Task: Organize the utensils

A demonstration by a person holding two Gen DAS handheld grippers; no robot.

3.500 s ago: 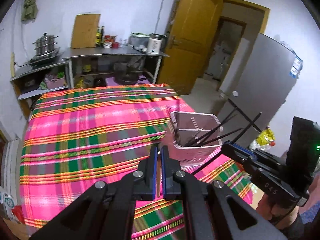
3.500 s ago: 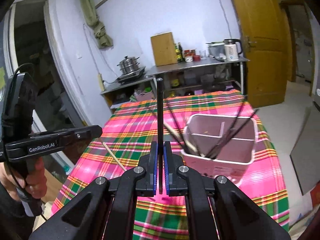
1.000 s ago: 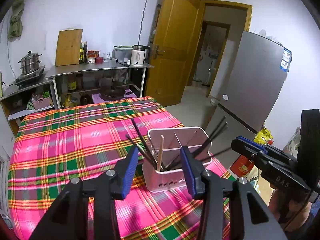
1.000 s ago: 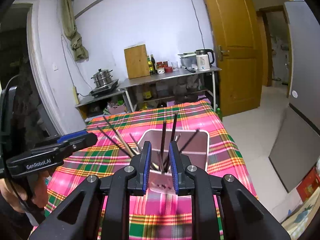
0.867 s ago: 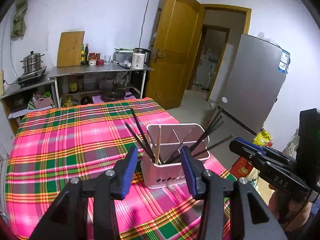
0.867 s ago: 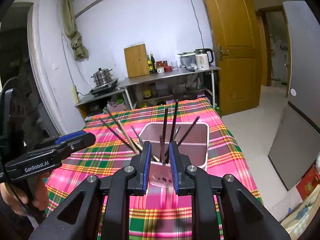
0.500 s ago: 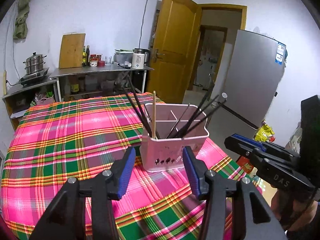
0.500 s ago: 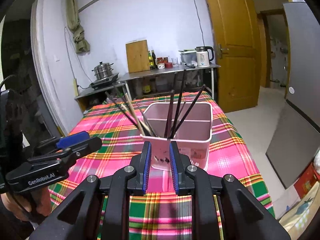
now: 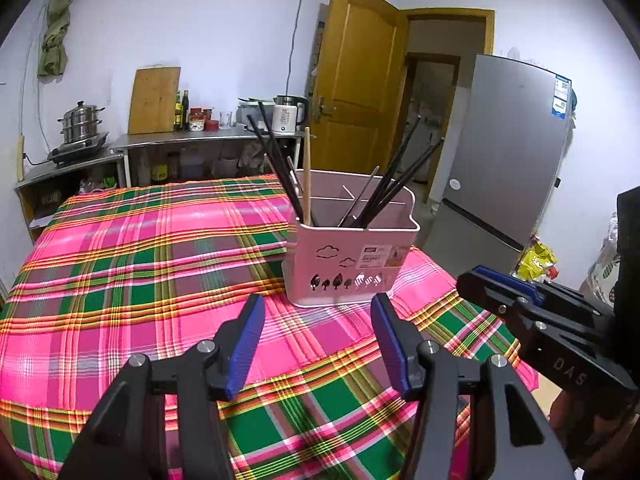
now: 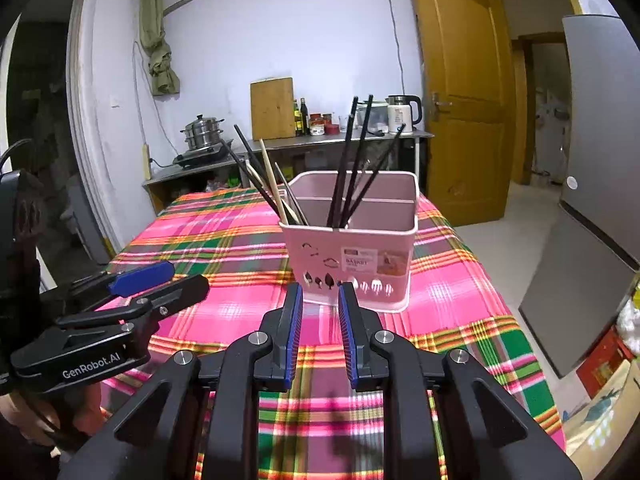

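Note:
A pink utensil basket [image 9: 352, 264] [image 10: 352, 256] stands on the plaid tablecloth [image 9: 140, 264] near the table's right side. Several black chopsticks [image 9: 276, 168] [image 10: 352, 160] and a light wooden one [image 9: 307, 176] [image 10: 274, 180] lean upright in its compartments. My left gripper [image 9: 318, 308] hovers low in front of the basket, its jaws opening with nothing between them. My right gripper [image 10: 319, 296] sits just short of the basket's front wall, jaws narrowly apart and empty. Each gripper also shows in the other's view: the right gripper [image 9: 500, 284] and the left gripper [image 10: 160, 276].
A grey fridge [image 9: 508, 172] stands past the table's right edge, beside a yellow door [image 9: 352, 92]. A metal shelf [image 9: 192, 140] at the back holds a kettle, bottles, a cutting board and a steamer pot. A hand [image 10: 24, 412] holds the left gripper.
Both grippers have dropped lower and now face the basket's front from near table height. The left jaws have spread wider. The right gripper let go of a black chopstick, now in the basket.

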